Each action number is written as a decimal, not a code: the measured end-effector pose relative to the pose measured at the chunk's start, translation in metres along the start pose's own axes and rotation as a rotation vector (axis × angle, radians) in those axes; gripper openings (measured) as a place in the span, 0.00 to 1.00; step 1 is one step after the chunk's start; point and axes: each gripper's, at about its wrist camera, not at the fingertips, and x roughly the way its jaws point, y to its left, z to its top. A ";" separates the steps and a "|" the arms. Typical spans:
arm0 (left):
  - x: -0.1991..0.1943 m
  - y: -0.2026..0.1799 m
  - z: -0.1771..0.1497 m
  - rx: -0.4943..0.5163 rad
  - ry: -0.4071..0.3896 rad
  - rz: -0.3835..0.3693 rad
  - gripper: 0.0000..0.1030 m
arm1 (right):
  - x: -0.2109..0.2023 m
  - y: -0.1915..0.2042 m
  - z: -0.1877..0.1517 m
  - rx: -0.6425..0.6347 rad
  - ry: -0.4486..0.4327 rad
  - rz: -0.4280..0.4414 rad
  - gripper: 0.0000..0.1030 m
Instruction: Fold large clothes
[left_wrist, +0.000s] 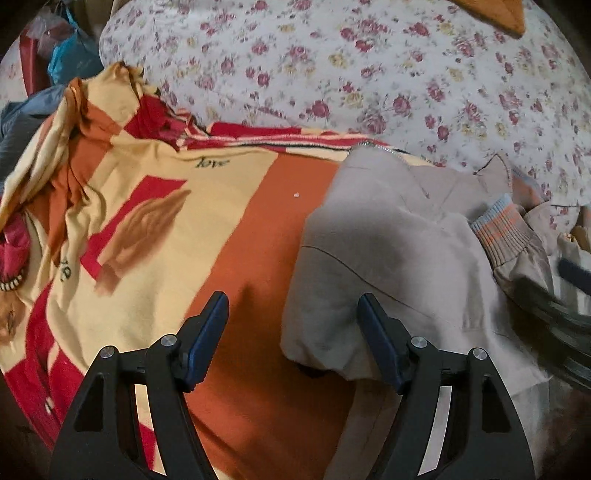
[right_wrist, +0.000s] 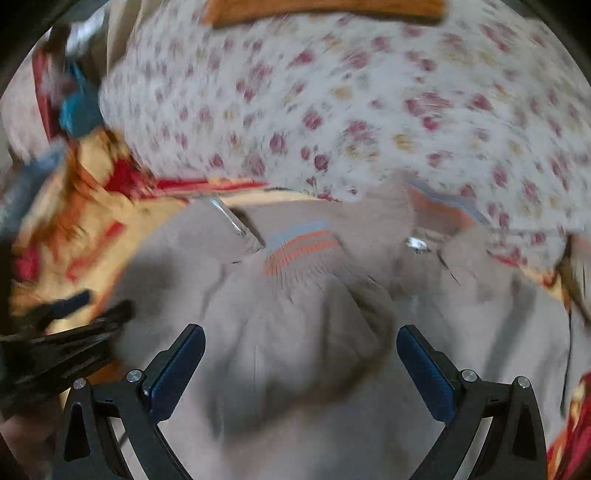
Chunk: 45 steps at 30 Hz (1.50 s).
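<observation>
Beige jacket (right_wrist: 295, 332) beneath both wide-open, empty grippers, left (left_wrist: 293, 332) and right (right_wrist: 301, 365).

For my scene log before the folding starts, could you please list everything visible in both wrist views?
beige zip-up jacket with striped ribbed cuffs: one, beige-grey, crumpled on the blanket, right of centre in the left wrist view
orange, cream and red patterned blanket: one, spread under the jacket, bunched at left
white quilt with pink rose print: one, behind the blanket
orange cloth: one, top edge, on the quilt
blue plastic bag: one, far left, blurred
left gripper: one, black with blue pads, jaws apart above the jacket's edge, holding nothing
right gripper: one, black with blue pads, jaws apart over the jacket, holding nothing
</observation>
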 end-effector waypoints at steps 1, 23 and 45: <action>-0.001 0.001 -0.004 -0.002 0.001 -0.007 0.71 | 0.012 0.000 -0.001 -0.009 0.013 -0.051 0.66; -0.036 0.042 0.005 -0.161 -0.089 -0.035 0.71 | -0.042 -0.128 -0.061 0.385 -0.110 0.105 0.37; 0.020 -0.058 0.000 0.081 0.015 -0.072 0.71 | -0.094 -0.183 -0.066 0.328 -0.167 -0.151 0.53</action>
